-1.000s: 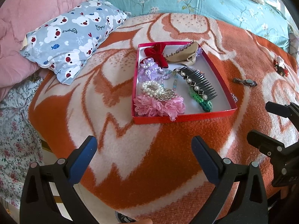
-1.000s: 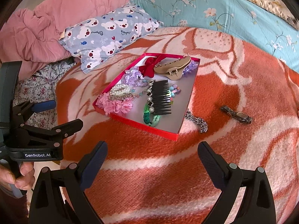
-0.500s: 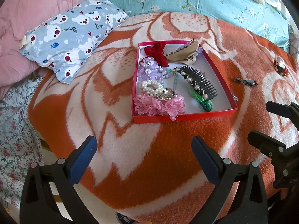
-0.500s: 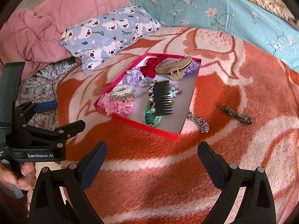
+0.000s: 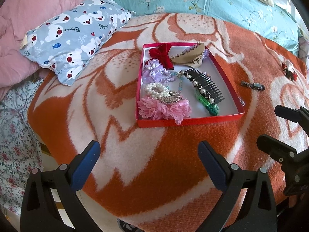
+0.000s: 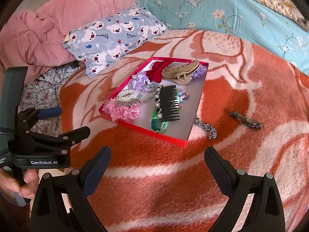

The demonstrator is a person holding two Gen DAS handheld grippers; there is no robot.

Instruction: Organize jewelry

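A shallow red box [image 5: 189,121] [image 6: 152,133] lies on the orange-and-white blanket. It holds a black comb [image 5: 204,85], a beige claw clip [image 6: 181,72], a red bow [image 5: 162,53], a pearl bracelet [image 5: 154,89], pink and purple scrunchies and a green braid. Outside it lie a wristwatch [image 6: 246,120] [image 5: 253,86], a silver chain [image 6: 206,128] by the box's right side, and a small red trinket [image 5: 288,71]. My left gripper [image 5: 148,158] and right gripper [image 6: 157,161] are both open and empty, hovering near the blanket's front, short of the box.
A bear-print pillow [image 5: 75,34] and pink quilt [image 6: 38,32] lie far left. A turquoise floral sheet [image 6: 222,9] lies behind. The bed edge drops off at the lower left over floral fabric [image 5: 13,141].
Both views have shifted very slightly; the box sits a little higher in the frames. Both grippers stay open and empty.
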